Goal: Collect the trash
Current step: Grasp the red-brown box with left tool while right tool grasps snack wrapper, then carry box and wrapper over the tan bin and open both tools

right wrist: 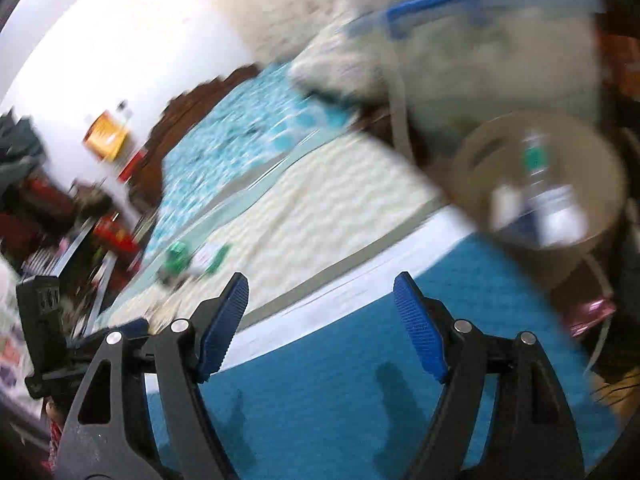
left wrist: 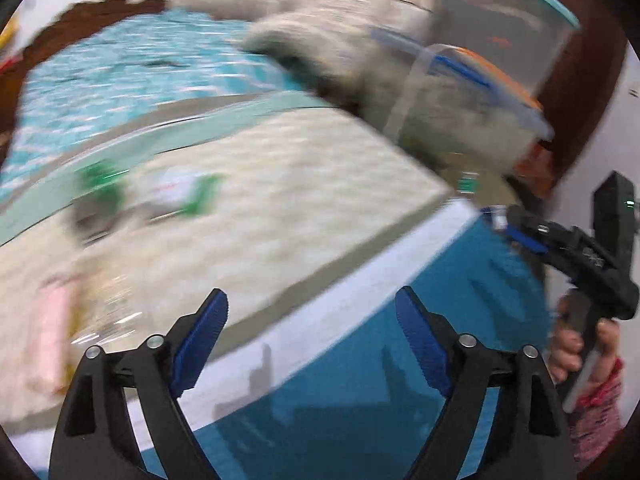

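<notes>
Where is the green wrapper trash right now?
The green wrapper lies on the cream bedspread, left of centre in both wrist views, beside a white scrap; it is ahead of both open grippers, untouched.

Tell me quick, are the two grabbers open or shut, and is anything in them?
Left gripper: open, nothing between its fingers.
Right gripper: open, nothing between its fingers.

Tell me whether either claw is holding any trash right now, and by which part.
Nothing is held. The left claw and the right claw both stand open, with nothing between their pads.
</notes>
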`<state>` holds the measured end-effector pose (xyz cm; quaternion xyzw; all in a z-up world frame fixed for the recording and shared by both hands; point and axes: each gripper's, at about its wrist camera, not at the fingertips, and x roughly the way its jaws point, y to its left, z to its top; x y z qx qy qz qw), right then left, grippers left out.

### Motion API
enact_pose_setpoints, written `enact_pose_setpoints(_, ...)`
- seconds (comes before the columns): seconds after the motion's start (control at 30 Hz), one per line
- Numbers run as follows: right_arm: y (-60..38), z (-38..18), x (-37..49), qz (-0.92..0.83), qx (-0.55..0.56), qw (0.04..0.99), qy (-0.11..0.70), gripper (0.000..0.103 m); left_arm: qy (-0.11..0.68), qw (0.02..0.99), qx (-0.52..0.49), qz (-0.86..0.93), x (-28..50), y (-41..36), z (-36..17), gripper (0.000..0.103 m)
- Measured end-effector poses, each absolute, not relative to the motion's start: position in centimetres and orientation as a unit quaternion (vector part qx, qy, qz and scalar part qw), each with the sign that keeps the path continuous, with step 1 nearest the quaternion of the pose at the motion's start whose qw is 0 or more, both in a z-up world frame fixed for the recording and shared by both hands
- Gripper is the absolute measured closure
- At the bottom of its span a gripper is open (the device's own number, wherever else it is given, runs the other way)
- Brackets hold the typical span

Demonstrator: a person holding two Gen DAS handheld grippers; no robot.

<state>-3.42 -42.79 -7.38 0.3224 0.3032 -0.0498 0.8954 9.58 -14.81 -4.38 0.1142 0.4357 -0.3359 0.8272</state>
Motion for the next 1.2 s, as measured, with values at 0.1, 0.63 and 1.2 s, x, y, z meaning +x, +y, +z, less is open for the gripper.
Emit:
enact_pose_setpoints(0.1, -38.7, -8.5, -1.6, -0.012, 0.32, 0.889, 0.327, 0.027, 0.438, 0.857, 0.107, -0.248, 11.3, -7.6, -4.6, 0.024)
enact_pose_setpoints(0.63, -24.6, -12.7, 12.6, 0.2, 0.348, 0.791, 0.462, 0.054, 0.454, 0.873, 0.141, -0.111, 17.2, 1.5, -10.0, 0.04)
enact_pose_setpoints(1.2, -19.6, -14.2, 18.5, 0.231, 0.365, 0.765, 0.477, 0.094, 0.46, 0.87, 0.08, -0.159, 15.6, 3.2, -9.9, 0.043)
